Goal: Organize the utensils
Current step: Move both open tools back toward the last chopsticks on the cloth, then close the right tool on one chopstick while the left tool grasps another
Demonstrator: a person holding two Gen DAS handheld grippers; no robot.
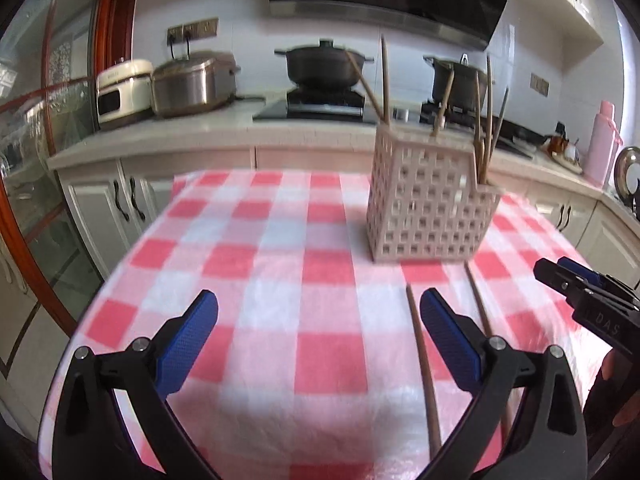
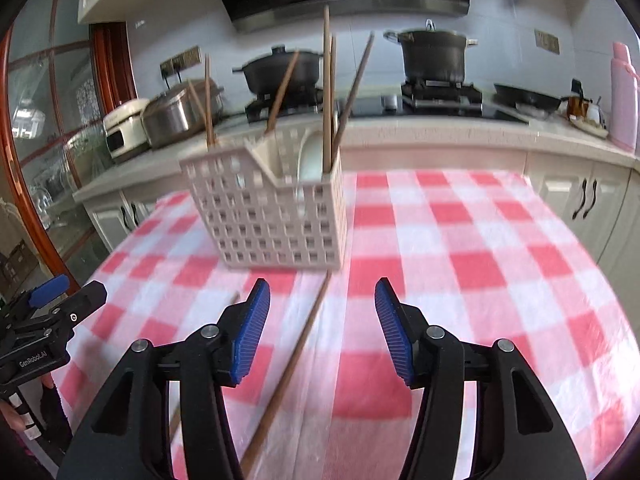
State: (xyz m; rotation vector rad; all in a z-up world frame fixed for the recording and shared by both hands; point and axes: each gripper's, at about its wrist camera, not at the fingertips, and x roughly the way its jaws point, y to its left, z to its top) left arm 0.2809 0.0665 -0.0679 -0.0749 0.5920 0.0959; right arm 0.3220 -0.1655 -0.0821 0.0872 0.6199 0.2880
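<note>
Pink-and-white checked cloth (image 1: 280, 240) over the desk, with a pale lattice utensil basket (image 1: 424, 208) standing upright on it — the landmark for all else. Several wooden chopsticks (image 2: 327, 92) upright or leaning inside the basket, tips well above its rim; something pale and rounded, perhaps a spoon, in its lower front compartment, too blurred to name. Two loose chopsticks flat on the cloth on the near side of the basket: one (image 1: 424, 368) lying lengthwise toward it, a second (image 1: 478, 304) just beside, its far tip almost at the basket's foot. Left claw (image 1: 318, 316) released, blue pads (image 1: 188, 344) spread wide, nothing between them, low over the cloth short of the basket; the nearer loose chopstick just inside its right-hand pad, not gripped. Right claw (image 2: 322, 320) also released, parted about halfway, short of the basket — a loose chopstick (image 2: 296, 360) on the cloth in the gap, untouched by either pad. Behind the basket, a kitchen counter (image 1: 200, 132) with pots on a stove.
</note>
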